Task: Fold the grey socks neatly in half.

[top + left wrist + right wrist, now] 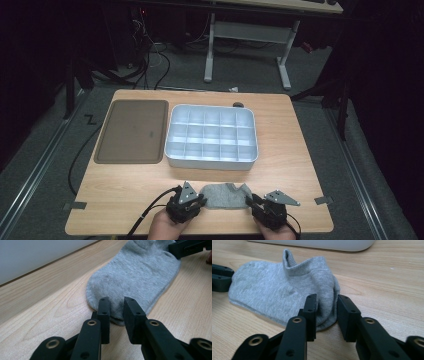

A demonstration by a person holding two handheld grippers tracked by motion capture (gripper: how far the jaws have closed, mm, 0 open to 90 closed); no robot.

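Holding the grey sock (224, 196) flat on the near edge of the surface (125, 185), the left tongs (115, 305) pinch its toe, and the right tongs (326, 305) sit around its heel, not squeezing yet. I think a pull now could slip the heel free, since little cloth is caught
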